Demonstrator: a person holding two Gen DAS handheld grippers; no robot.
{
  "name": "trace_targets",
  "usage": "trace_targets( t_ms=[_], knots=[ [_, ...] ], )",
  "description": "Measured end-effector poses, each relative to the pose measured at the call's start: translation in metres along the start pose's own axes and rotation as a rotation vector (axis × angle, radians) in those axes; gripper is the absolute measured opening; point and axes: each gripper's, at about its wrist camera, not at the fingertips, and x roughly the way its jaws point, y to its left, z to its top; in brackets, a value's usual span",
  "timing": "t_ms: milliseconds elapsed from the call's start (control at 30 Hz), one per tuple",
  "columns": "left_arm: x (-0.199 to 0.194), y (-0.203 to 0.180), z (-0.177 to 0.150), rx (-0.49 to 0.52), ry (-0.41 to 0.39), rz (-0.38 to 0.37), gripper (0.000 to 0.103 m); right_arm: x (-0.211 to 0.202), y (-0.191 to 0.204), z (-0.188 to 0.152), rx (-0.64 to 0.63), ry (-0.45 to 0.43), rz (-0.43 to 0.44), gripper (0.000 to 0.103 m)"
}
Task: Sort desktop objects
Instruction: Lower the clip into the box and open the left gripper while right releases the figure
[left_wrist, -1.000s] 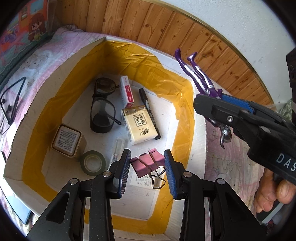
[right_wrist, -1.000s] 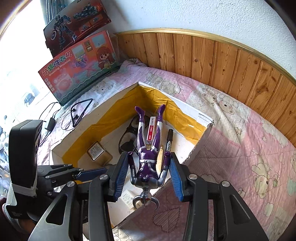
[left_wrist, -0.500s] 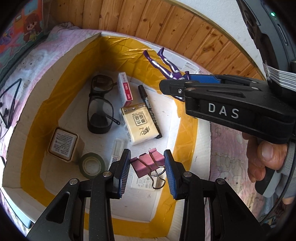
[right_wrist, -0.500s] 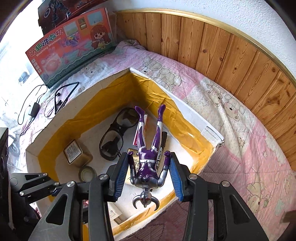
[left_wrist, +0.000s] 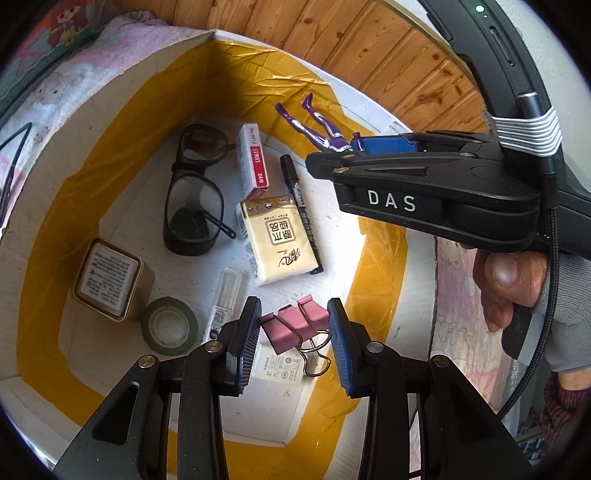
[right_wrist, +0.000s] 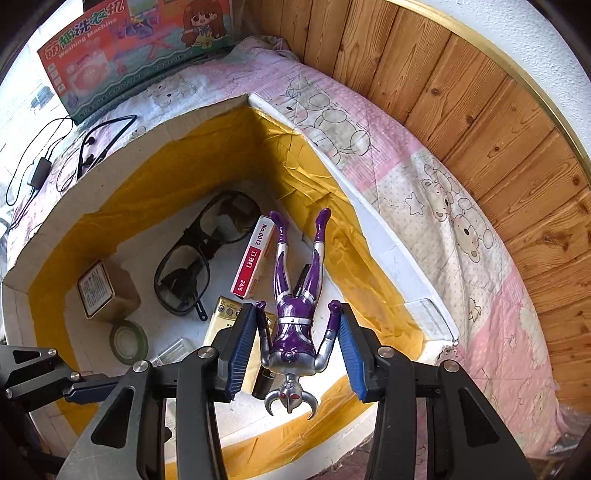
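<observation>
Right wrist: jaws pinch purple figure (right_wrist: 295, 325) above box's (right_wrist: 388, 240) open corner.

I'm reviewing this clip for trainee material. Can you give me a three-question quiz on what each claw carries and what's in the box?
1. True or false: the left claw holds a pink binder clip.
2. What does the right claw carry? A) sunglasses B) purple toy figure C) marker
3. Fill in: the roll of tape lies beside the small ____ on the floor of the box.

Key
1. True; the clip sits clamped between the pads above the box.
2. B; the purple toy figure hangs head toward the camera, its arms against the pads, while the sunglasses and marker lie in the box.
3. tin.
</observation>
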Motion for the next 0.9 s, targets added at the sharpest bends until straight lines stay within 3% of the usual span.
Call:
trace_targets(
  t_ms=[333, 900],
  knots=[
    [0.003, -0.001, 0.003, -0.009, 0.011, 0.003, 0.043, 0.014, -0.010, 0.000, 0.006, 0.027, -0.037, 0.047],
    [-0.014, -0.006, 0.004, 0.019, -0.033, 0.057, 0.043, -0.011, 0.004, -0.016, -0.045, 0.027, -0.031, 0.051]
  ],
)
